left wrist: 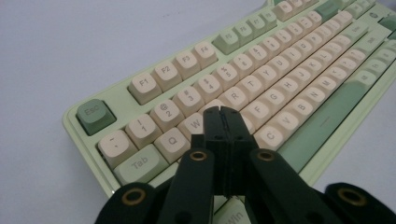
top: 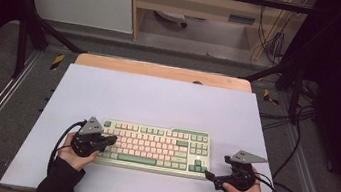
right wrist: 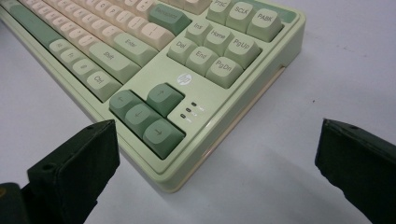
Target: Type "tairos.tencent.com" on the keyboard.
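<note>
A pale green keyboard (top: pixel 153 147) with cream and green keys lies on the white table top (top: pixel 158 99), near the front. My left gripper (top: pixel 111 139) hangs over the keyboard's left end, jaws shut together with nothing between them. In the left gripper view its tip (left wrist: pixel 223 112) sits just above the cream keys near W and the row below; the keyboard (left wrist: pixel 275 79) runs off to the upper right. My right gripper (top: pixel 209 174) is open beside the keyboard's front right corner. In the right gripper view that corner with the arrow keys (right wrist: pixel 144 116) lies between the wide-apart jaws.
The white table top reaches its front edge just behind my hands. A wooden board edge (top: pixel 162 70) shows at the back. Black frame bars (top: pixel 32 21) and cables (top: pixel 293 143) flank the table on grey floor.
</note>
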### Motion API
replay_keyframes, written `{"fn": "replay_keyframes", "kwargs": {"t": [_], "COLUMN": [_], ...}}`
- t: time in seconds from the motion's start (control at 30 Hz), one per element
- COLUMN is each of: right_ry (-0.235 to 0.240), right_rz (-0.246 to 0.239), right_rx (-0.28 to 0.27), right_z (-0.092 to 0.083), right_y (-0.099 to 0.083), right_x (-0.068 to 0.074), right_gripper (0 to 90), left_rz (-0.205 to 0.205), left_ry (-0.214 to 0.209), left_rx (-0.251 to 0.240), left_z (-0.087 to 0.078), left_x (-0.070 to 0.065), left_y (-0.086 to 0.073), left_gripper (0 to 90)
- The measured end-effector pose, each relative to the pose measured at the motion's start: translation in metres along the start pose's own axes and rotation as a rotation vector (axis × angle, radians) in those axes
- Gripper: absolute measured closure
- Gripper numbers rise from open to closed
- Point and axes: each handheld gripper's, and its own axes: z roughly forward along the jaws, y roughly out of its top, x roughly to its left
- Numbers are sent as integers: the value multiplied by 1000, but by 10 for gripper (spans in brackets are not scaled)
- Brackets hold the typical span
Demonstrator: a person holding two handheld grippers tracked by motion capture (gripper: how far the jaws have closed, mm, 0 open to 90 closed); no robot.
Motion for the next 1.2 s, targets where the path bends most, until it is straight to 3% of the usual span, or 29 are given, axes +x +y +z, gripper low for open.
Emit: {"fn": "replay_keyframes", "kwargs": {"t": [0.6,0.97,1.2], "right_ry": [2,5,5], "right_rz": [-1,-1,-18], "right_rx": [-4,-25,-32], "right_z": [0,-2,1], "right_y": [0,3,12], "right_x": [0,2,13], "right_gripper": [4,4,4], "left_rz": [-5,0,-2], "left_ry": [16,7,-8], "left_rx": [34,7,-7], "left_z": [8,1,-3], "left_x": [5,4,5], "left_y": [-11,-9,-8], "left_gripper": [900,900,900]}}
